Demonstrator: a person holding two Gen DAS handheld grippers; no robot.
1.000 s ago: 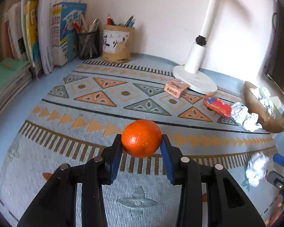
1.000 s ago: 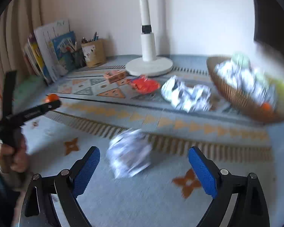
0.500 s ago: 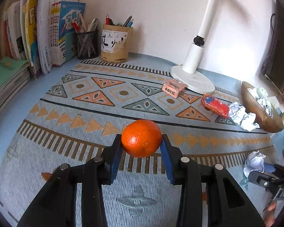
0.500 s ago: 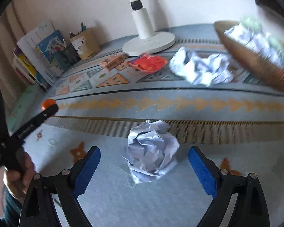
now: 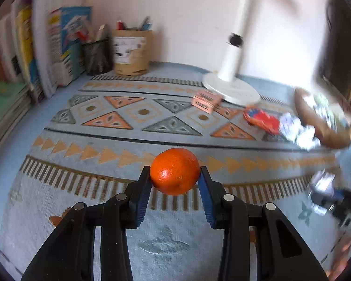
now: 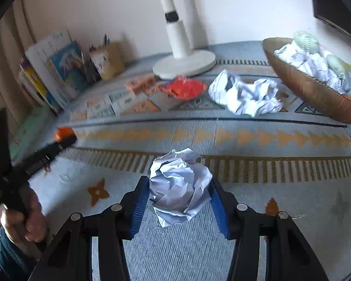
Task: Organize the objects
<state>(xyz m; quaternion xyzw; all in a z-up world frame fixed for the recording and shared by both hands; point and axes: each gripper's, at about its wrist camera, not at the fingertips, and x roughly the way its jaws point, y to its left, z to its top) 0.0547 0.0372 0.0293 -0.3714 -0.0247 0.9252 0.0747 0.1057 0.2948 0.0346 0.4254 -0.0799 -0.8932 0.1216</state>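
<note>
Right gripper (image 6: 179,195): jaws, wide a second ago, closing on paper ball (image 6: 179,187), lower centre. Left gripper (image 5: 175,182) still clamps orange (image 5: 175,171). Basket next, likely.

You are at a home study desk: upright books (image 5: 46,46), pen holders (image 5: 131,51), a white lamp base (image 5: 231,91), a patterned mat (image 5: 128,121).
</note>
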